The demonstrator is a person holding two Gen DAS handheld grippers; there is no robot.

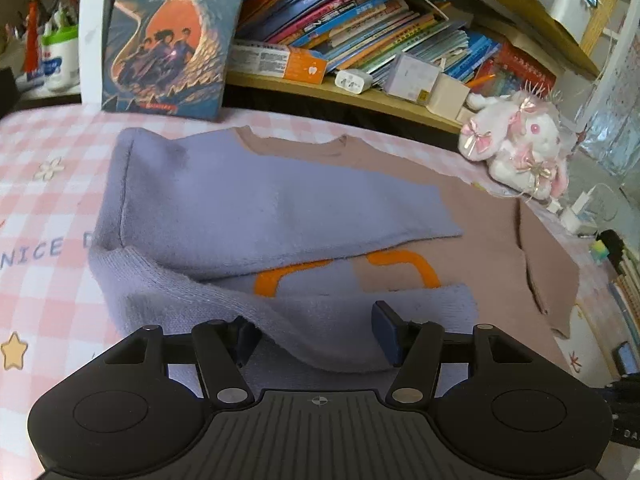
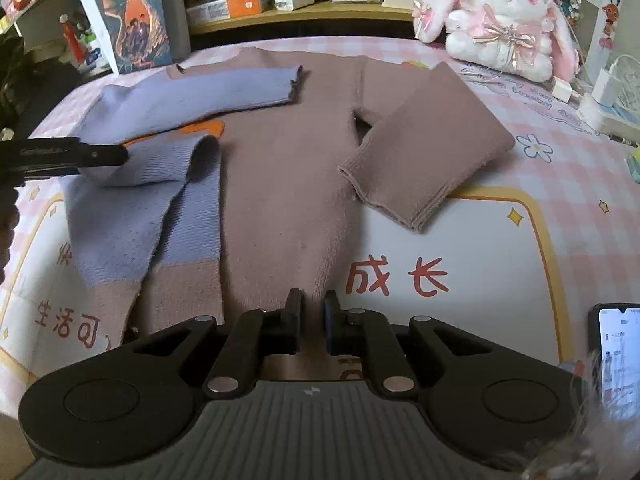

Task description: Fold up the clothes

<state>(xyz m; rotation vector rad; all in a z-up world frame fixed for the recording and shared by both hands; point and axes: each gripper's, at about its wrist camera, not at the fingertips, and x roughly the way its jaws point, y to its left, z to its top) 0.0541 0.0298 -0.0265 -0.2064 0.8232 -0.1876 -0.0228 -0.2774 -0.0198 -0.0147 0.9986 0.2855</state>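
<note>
Sweater (image 2: 288, 152), mauve-brown body with lavender side and orange marking, lies flat across centre frame on a pink checked bedcover (image 2: 580, 208) in the right wrist view. Lavender sleeve (image 2: 208, 92) folded across the chest, upper left of centre; brown sleeve (image 2: 424, 152) bent back on itself, right of centre. Lavender hem corner lifted and curled over at left of frame. Left gripper (image 1: 316, 332): fingers set wide apart at lower centre of its own view, a fold of lavender knit draped between them; left finger largely hidden by cloth, so cannot tell whether it is holding. Right gripper (image 2: 312, 320): fingers drawn close together at lower centre, narrow gap, brown hem edge pinched between them. Plush rabbit (image 2: 500, 20) upper right, book (image 2: 136, 16) standing upper left, phone (image 2: 616, 352) lit at lower right edge.
</note>
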